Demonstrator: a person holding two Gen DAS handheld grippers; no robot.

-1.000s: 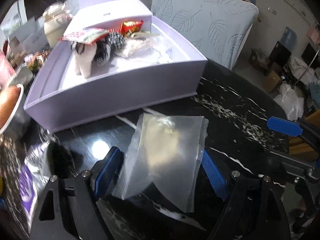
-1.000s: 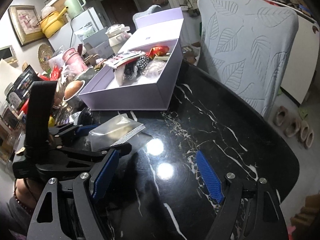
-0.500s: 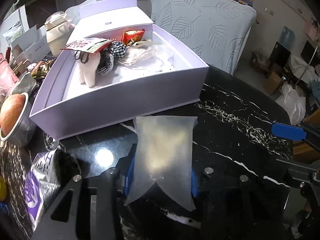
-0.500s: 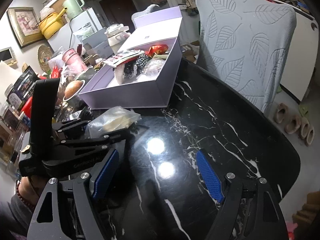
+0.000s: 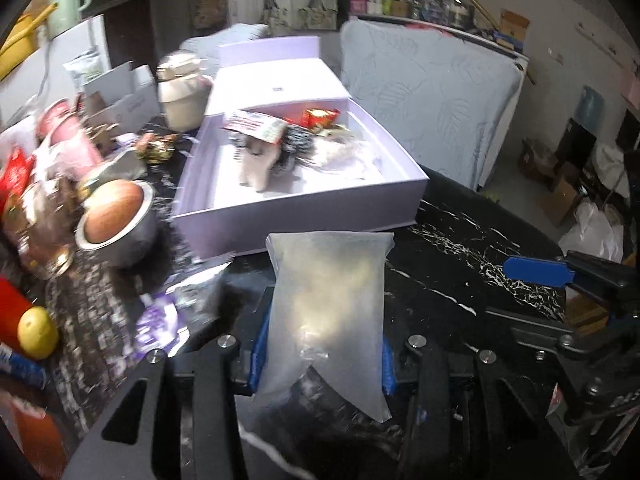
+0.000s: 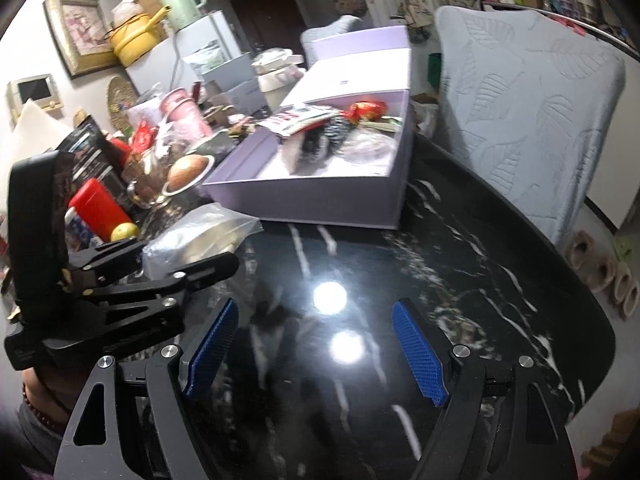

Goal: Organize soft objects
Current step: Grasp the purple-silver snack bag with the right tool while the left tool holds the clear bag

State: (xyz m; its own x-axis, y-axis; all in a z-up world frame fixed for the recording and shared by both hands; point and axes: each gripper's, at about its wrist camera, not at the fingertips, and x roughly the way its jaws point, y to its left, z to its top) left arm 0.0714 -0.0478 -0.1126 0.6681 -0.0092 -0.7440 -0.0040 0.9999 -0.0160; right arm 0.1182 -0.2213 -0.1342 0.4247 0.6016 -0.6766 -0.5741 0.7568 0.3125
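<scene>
Lower centre of the left wrist view: left gripper (image 5: 322, 354) clamped on clear bag (image 5: 326, 300), lavender box (image 5: 304, 216) directly ahead; right gripper (image 6: 316, 350) spread, empty.

Frosted plastic bag (image 5: 326, 300), glossy black marble table (image 6: 460, 280), matt lilac card box (image 5: 304, 216), shiny metal bowl (image 5: 132, 236).

A frosted clear plastic bag (image 5: 326, 304) with something pale and soft inside is pinched at its lower end, lifted off the black table and pointing to twelve o'clock at the open lilac box (image 5: 304, 216), which holds a small plush toy (image 5: 260, 160).
</scene>
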